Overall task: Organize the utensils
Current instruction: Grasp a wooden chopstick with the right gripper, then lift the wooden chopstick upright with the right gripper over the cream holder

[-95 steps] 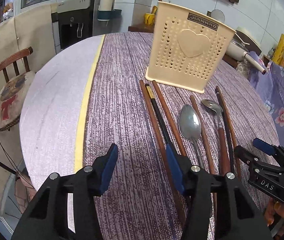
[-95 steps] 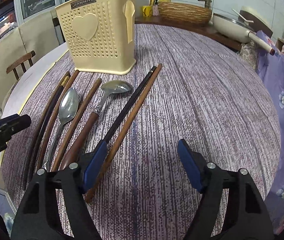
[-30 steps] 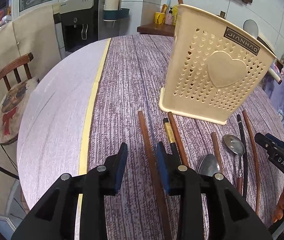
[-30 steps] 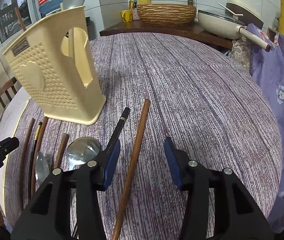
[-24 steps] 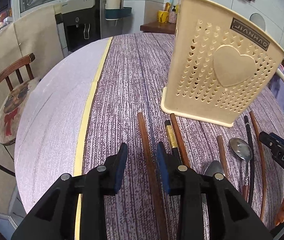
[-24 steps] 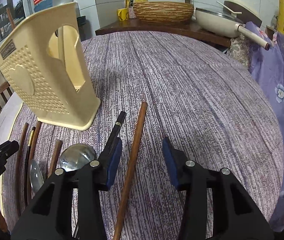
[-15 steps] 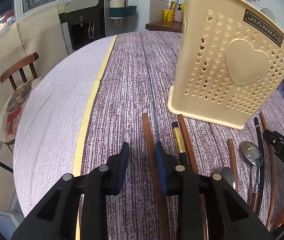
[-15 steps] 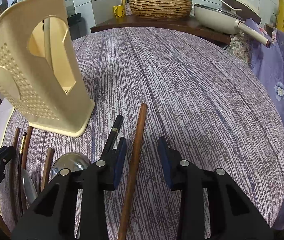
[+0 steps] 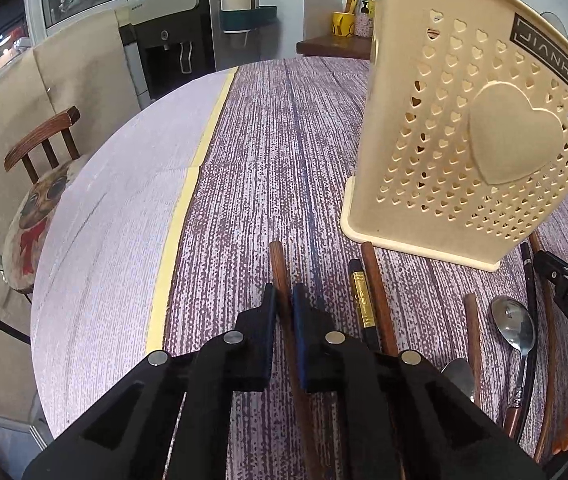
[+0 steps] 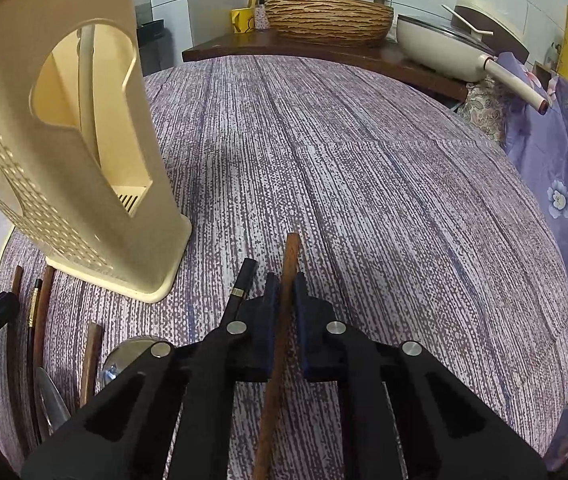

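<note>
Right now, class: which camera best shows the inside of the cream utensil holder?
The right wrist view: the holder's side opening exposes its interior. The left wrist view shows only its perforated heart-decorated front.

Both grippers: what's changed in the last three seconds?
Both moved forward toward the cream utensil holder and closed from wide open. The left gripper now pinches the leftmost brown chopstick; the right gripper pinches the rightmost brown chopstick. Both chopsticks, the holder and the spoons haven't visibly moved.

Matt wooden chopstick; glossy metal spoon
</note>
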The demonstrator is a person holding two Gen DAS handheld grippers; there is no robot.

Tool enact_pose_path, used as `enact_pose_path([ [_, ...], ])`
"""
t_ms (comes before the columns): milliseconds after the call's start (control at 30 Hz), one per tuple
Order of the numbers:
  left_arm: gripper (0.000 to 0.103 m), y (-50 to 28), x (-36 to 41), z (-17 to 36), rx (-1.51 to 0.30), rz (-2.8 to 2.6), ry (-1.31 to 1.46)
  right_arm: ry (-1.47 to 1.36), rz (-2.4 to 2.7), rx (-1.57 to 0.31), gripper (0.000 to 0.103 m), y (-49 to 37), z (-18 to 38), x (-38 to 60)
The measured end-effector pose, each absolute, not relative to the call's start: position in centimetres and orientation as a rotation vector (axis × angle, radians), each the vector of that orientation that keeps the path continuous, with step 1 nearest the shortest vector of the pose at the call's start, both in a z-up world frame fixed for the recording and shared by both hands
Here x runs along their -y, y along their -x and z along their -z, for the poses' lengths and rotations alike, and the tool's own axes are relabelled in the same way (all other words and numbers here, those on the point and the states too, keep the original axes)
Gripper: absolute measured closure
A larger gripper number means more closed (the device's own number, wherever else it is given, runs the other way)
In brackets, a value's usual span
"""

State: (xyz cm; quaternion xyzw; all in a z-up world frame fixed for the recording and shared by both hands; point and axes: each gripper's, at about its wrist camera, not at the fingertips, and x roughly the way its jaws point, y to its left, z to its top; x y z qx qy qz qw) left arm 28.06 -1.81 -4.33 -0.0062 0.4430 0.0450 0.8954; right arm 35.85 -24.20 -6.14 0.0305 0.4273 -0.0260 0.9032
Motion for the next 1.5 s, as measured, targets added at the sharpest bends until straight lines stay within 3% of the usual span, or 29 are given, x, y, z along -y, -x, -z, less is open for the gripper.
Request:
enact_pose_path([
  [467, 0.094, -26.9, 1.4, 3.2, -0.892, -0.030, 0.094, -0.233, -0.061, -0.831, 0.095, -33.7, 4.4, 26.0],
  [1133, 0.095, -22.3, -0.1, -8.6, -0.645, 0.124, 0.151, -0.243, -0.268, -0.574, 0.095, -25.1, -9.0, 29.7],
  [1500, 0.095, -20.8, 0.1, -10.7, -0.595, 0.137, 0.099, -0.201, -0.308, -0.558, 0.095, -23.1, -10.9, 30.0],
])
